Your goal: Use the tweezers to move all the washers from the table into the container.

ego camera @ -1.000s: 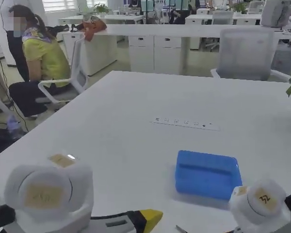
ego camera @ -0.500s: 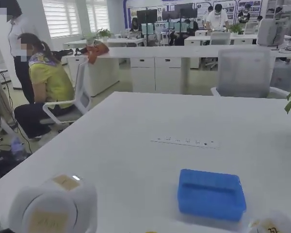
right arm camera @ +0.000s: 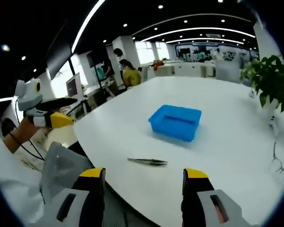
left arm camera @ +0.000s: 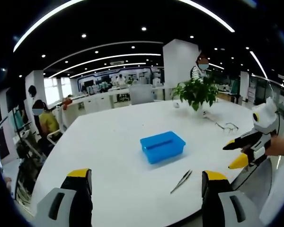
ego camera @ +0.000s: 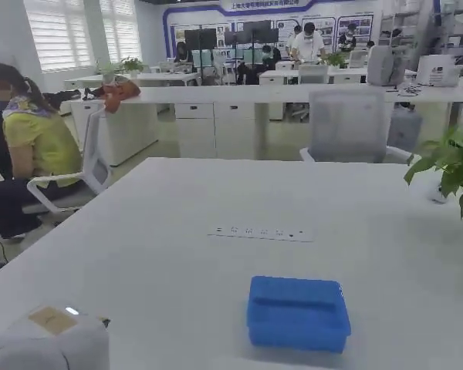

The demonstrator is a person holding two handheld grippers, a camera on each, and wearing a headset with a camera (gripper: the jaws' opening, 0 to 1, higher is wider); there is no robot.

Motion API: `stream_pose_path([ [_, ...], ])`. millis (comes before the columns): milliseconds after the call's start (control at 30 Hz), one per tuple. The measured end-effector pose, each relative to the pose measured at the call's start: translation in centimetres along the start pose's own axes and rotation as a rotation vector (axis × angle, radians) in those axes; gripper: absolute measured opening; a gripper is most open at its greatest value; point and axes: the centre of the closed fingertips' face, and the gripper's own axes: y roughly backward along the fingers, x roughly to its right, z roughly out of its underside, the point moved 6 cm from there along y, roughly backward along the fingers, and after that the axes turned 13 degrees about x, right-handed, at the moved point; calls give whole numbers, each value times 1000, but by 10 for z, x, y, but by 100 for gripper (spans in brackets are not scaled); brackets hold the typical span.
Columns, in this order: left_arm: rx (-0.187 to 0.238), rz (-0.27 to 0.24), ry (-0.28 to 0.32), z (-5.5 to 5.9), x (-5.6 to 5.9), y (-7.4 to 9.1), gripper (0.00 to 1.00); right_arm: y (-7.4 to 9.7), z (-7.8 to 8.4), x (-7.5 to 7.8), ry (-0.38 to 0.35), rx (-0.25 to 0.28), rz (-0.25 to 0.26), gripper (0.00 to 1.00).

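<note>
Container: one blue rectangular container (ego camera: 297, 312), open at the top, is set flat on the white table (ego camera: 177, 254). Its interior reads plain blue, and its contents cannot be told.
Tweezers: one pair of tweezers (left arm camera: 181, 181) is laid flat on the table, apart from the container. It lies at 5 o'clock of the container in the left gripper view and at 7 o'clock in the right gripper view.
Left gripper: on the left gripper (left arm camera: 146, 174) the jaws are spread wide and nothing is gripped. The tweezers lie ahead at 1 o'clock.
Right gripper: on the right gripper (right arm camera: 144, 173) the jaws are spread wide and nothing is gripped. The tweezers lie ahead at 12 o'clock.
Grippers counted: two.
Power strip: one power strip (ego camera: 261, 232) lies at 11 o'clock of the container in the head view, well apart.
Potted plant: one potted plant (ego camera: 447, 166) stands at 2 o'clock of the container.
Spectacles: one pair of spectacles (left arm camera: 226, 126) lies near the plant.
</note>
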Motion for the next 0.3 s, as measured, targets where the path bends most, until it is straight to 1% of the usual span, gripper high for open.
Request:
stream_pose_path([
  [67, -1, 3, 5, 1, 1, 1, 99, 8, -5, -4, -24, 32, 18, 72],
  [100, -8, 7, 3, 2, 1, 2, 99, 10, -7, -5, -28, 34, 31, 77],
  [133, -13, 11, 1, 3, 1, 3, 99, 12, -8, -6, -23, 41, 40, 81],
  [167, -18, 13, -1, 4, 1, 4, 99, 14, -11, -5, -17, 50, 61, 84],
  [200, -21, 17, 0, 4, 1, 5, 99, 15, -12, -5, -7, 57, 74, 86],
  [300, -21, 24, 17, 7, 1, 7, 99, 18, -16, -4, 23, 67, 108, 89],
])
